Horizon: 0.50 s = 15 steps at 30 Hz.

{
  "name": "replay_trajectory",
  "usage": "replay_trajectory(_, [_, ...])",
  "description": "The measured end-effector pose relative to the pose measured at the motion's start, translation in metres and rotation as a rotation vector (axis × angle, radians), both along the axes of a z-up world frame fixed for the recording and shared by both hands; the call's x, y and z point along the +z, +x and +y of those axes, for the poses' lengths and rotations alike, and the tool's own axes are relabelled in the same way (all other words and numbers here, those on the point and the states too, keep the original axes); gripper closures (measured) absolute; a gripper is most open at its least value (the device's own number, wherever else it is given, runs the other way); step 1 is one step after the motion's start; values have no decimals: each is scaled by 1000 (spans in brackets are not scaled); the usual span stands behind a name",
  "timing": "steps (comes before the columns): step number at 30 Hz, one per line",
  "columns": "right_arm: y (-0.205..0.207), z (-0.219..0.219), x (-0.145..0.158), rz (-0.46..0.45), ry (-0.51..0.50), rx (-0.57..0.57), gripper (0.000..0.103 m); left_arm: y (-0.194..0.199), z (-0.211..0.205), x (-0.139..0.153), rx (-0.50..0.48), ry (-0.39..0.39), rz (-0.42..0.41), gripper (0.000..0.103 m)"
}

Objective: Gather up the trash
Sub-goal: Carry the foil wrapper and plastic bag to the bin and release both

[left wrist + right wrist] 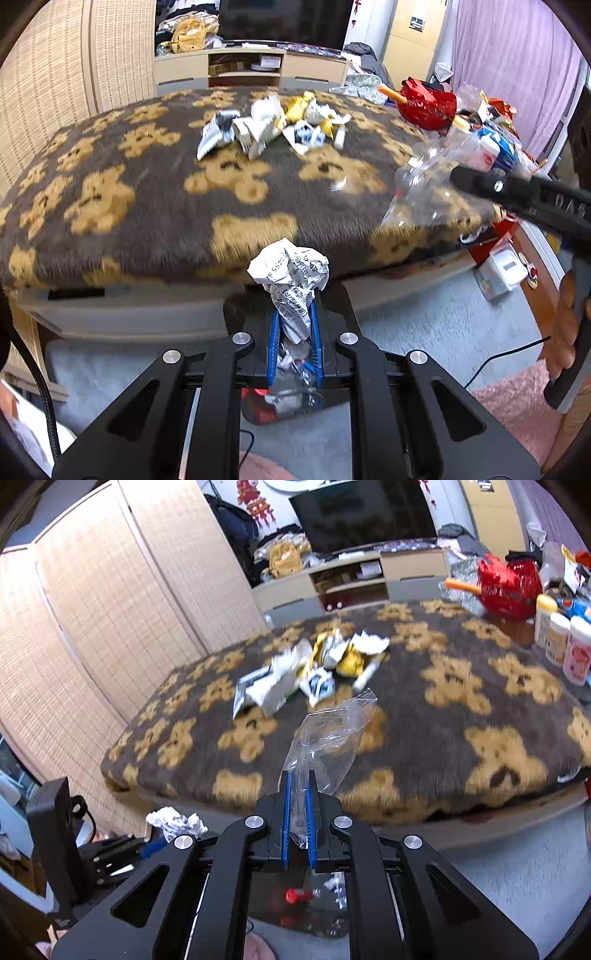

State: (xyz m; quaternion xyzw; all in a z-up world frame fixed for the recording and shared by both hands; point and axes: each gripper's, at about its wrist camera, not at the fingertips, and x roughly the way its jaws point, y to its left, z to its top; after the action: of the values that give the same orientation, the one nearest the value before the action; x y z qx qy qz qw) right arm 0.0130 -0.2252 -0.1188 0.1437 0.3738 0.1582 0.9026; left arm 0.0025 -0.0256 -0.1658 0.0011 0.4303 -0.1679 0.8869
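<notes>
My left gripper (294, 314) is shut on a crumpled ball of printed white paper (291, 273), held off the near edge of the bear-patterned blanket (129, 221). My right gripper (298, 786) is shut on a clear plastic bag (332, 734), also at the near edge. In the left wrist view the right gripper (458, 175) reaches in from the right with the clear bag (424, 192). A pile of wrappers and paper scraps (273, 125) lies on the far middle of the blanket, seen too as the wrapper pile (314, 672). Below both grippers sits a bin with trash (288, 398), its inside (306, 897) holding a red cap.
A red foil bag (506, 583) and several jars (565, 642) stand at the blanket's right side. A folding screen (92, 627) lines the left. A TV cabinet (251, 70) stands behind. A pink rug (517, 406) and a cable lie on the grey floor.
</notes>
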Motion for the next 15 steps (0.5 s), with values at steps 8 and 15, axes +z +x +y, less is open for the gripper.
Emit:
replay_trajectory(8, [-30, 22, -40, 90, -8, 77, 94, -28, 0, -30, 0, 14, 56, 90])
replay_trajectory(15, [-33, 39, -84, 235, -29, 80, 94, -38, 2, -54, 6, 23, 105, 90])
